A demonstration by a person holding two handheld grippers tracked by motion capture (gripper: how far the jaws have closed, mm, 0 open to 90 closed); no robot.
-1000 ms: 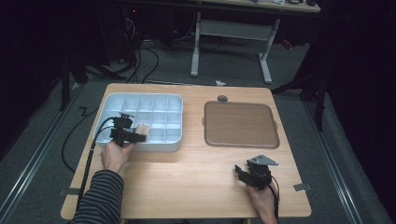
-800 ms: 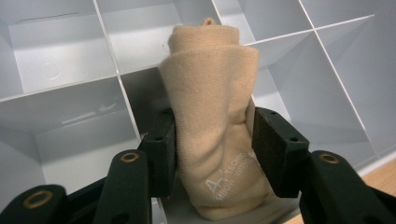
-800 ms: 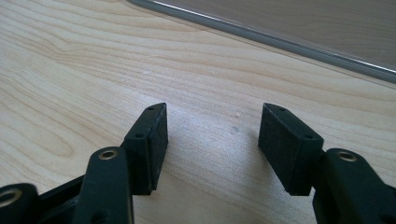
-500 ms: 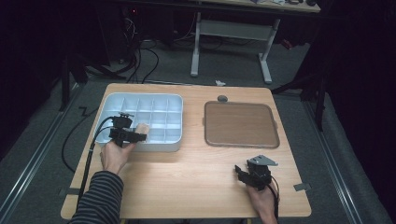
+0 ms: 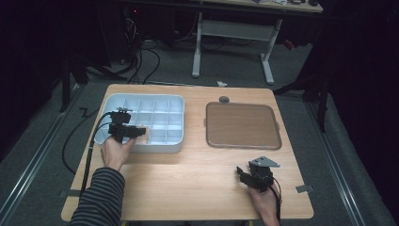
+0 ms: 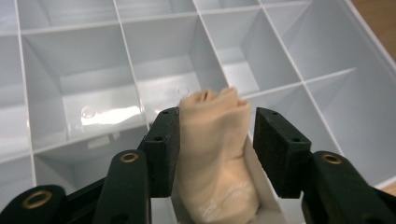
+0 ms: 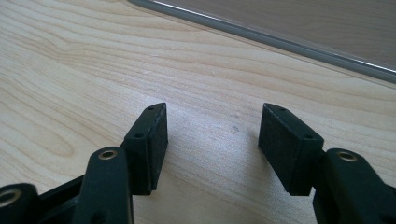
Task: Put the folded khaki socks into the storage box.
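A soft beige wad [image 6: 217,154] lies at the near edge of the pale blue compartment tray [image 6: 70,70], between the jaws of my left gripper [image 6: 215,144]. The left pad touches it, while a thin gap shows at the right pad. These jaws have just been closing with the wad between them. In the high view the left gripper [image 5: 140,133] reaches over the near wall of the tray [image 5: 141,98] with the wad [image 5: 144,135] at its tips. My right gripper [image 7: 212,140] rests open and empty on the bare wood, near the table's front right [image 5: 243,173].
A brown flat tray [image 5: 242,125] lies right of the compartment tray, and its grey rim [image 7: 280,39] runs just ahead of the right gripper. The compartments in view hold nothing. A cable trails off the table's left edge. A desk frame stands on the floor beyond.
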